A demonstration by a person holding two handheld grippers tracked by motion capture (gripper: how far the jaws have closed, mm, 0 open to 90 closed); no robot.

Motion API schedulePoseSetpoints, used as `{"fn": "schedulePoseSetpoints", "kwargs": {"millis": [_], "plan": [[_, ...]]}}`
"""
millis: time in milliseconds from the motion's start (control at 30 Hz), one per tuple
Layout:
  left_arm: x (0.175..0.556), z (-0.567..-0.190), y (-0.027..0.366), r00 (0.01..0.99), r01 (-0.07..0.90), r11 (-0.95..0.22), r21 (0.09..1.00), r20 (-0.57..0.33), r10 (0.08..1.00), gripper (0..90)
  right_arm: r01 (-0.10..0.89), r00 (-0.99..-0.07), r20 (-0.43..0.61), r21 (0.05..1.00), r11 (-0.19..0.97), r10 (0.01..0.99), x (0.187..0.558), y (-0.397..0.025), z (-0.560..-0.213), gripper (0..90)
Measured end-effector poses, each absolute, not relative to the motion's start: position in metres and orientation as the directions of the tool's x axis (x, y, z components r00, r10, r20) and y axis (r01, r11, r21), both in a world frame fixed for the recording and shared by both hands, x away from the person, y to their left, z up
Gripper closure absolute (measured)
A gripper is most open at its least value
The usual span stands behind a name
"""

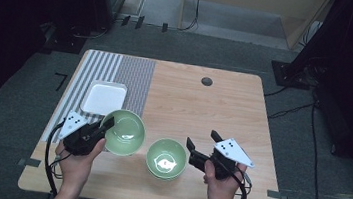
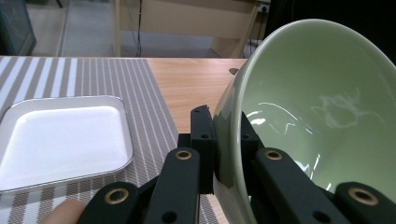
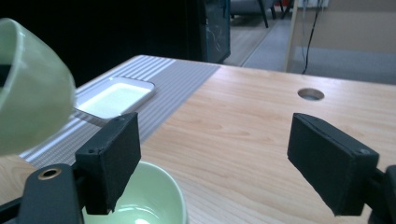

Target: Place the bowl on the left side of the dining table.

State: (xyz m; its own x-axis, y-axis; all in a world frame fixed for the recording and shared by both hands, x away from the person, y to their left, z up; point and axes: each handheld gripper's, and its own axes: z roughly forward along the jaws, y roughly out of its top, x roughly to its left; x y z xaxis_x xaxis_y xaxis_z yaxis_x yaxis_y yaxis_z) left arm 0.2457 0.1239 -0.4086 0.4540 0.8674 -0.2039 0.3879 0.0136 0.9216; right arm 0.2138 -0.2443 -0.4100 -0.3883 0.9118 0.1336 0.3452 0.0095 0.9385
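High view, scene: a person's two hands come in from the near edge of a wooden table [image 1: 223,110], each holding a two-jaw gripper.
High view, left gripper [image 1: 106,123]: clamped on the near-left rim of a green bowl [image 1: 124,132], which is tilted and seems lifted off the table.
High view, right gripper [image 1: 202,142]: jaws spread apart, holding nothing, just right of a second green bowl [image 1: 166,158] that rests near the table's near edge.
High view, other things: a white square tray [image 1: 104,97] lies on a striped mat [image 1: 126,78] at far left; it looks empty.
Left gripper view, grip: one jaw sits outside and one inside the wall of the green bowl [image 2: 317,116]; the inside shows only glare, no contents.
Left gripper view, surroundings: the white square tray [image 2: 60,140] lies empty to the left on the striped mat [image 2: 140,93].
Right gripper view, jaws: wide apart over bare wood, with the second green bowl [image 3: 149,196] empty below the left jaw.
Right gripper view, lifted bowl: the green bowl [image 3: 32,93] hangs at upper left.
Step in hand, judged: one bowl is being carried, possibly toward the tray or the other bowl.
Next move, judged: a level, gentle set-down, since the rim grip could slip.
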Motion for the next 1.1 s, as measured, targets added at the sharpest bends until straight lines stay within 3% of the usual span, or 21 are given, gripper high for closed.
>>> {"fn": "schedulePoseSetpoints", "kwargs": {"millis": [600, 1100], "plan": [[0.254, -0.412, 0.151, 0.385, 0.391, 0.062, 0.918, -0.224, 0.895, 84.1, 0.401, -0.268, 0.141, 0.916, -0.022, 0.953, 0.221, -0.283, -0.437, 17.6], [0.260, -0.408, 0.170, 0.346, 0.379, 0.100, 0.920, -0.242, 0.907, 84.1, 0.454, -0.199, 0.147, 0.890, -0.042, 0.969, 0.202, -0.322, -0.460, 17.5]]}}
